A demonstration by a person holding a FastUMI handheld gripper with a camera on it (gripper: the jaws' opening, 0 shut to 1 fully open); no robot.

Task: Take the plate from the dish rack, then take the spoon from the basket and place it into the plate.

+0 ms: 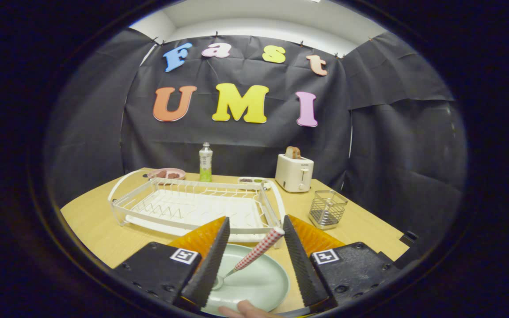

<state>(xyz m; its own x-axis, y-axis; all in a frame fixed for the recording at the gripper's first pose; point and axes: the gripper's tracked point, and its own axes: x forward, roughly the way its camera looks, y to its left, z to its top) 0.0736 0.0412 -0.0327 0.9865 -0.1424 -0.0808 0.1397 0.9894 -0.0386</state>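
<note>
Low in the middle of the frame, between the spread fingers of the gripper [254, 247], a pale green plate [259, 282] is seen flat on the wooden table [100, 238], with the spoon [254, 256] lying in it, its red-and-white checked handle slanting up toward the right finger and touched by neither. The jaws are released and nothing is gripped. Behind them the white dish rack [192, 205] and the wire basket [327, 207] are emptied, so the task is judged essentially done
</note>
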